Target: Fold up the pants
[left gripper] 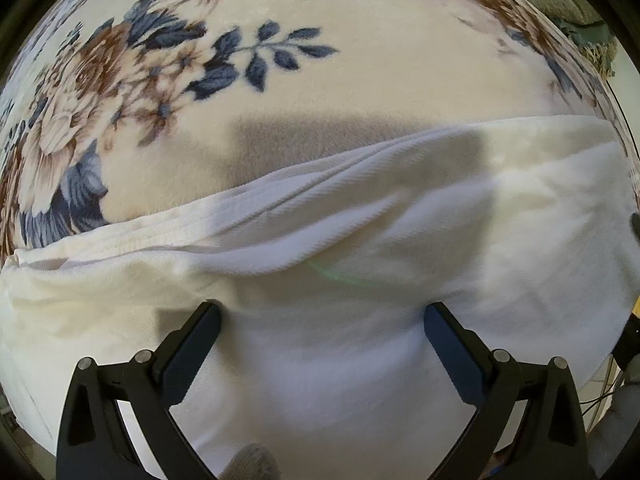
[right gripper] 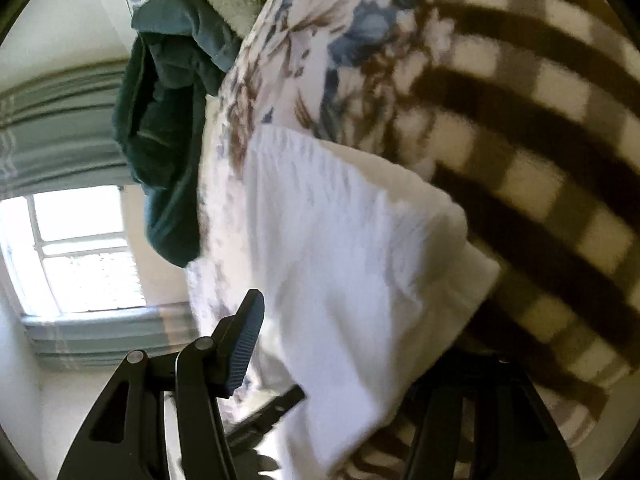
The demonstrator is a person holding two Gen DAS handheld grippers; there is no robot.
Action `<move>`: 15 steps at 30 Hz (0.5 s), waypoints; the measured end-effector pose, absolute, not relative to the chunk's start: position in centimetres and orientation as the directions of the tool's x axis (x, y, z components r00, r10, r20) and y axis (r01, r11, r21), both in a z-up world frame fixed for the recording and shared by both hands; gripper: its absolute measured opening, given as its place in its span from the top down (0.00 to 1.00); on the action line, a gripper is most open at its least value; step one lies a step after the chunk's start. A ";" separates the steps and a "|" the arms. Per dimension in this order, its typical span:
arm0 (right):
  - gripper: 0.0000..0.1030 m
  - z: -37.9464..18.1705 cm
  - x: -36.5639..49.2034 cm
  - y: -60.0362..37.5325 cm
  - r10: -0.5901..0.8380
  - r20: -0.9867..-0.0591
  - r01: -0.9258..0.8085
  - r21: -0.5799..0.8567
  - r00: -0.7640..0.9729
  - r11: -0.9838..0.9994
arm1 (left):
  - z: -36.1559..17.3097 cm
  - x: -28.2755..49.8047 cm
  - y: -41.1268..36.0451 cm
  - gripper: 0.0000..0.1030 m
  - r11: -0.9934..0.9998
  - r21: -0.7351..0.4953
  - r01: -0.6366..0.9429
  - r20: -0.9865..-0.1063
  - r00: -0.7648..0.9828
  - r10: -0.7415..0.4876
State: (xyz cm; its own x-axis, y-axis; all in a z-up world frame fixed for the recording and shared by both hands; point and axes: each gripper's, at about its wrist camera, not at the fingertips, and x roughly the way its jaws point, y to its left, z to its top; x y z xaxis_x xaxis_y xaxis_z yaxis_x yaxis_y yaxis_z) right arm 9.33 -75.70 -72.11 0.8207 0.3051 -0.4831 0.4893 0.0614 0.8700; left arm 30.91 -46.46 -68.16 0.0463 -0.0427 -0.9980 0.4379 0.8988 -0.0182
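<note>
The white pants [left gripper: 340, 240] lie in folded layers on a floral blanket [left gripper: 280, 92], filling the lower half of the left wrist view. My left gripper [left gripper: 322, 320] is open, its two fingers spread wide over the white cloth and holding nothing. In the tilted, blurred right wrist view the white pants [right gripper: 344, 264] run up the middle. My right gripper [right gripper: 352, 340] is open; its left finger [right gripper: 246, 344] shows beside the cloth, and its right finger is hidden behind the pants.
A dark green garment [right gripper: 168, 112] hangs off the edge of the floral blanket [right gripper: 320, 60]. A brown and cream checked cloth [right gripper: 540, 160] lies at the right. A bright window [right gripper: 80, 248] and pale curtain are at the left.
</note>
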 end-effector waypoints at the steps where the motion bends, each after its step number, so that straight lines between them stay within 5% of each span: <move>1: 0.42 -72.0 9.3 -75.9 0.306 -0.453 0.462 0.886 0.837 0.047 | -68.2 30.9 -46.4 0.00 0.900 -0.020 0.436 -0.998 0.044 -0.043; 11: 0.40 -74.2 10.5 -75.9 0.239 -0.481 0.495 0.869 0.843 0.001 | -68.2 31.4 -46.1 0.00 0.909 -0.017 0.416 -0.999 0.019 -0.027; 15: 0.41 -71.8 11.1 -75.4 0.280 -0.337 0.346 0.938 0.899 0.016 | -68.3 31.5 -46.2 0.00 0.910 -0.016 0.415 -1.000 0.017 -0.026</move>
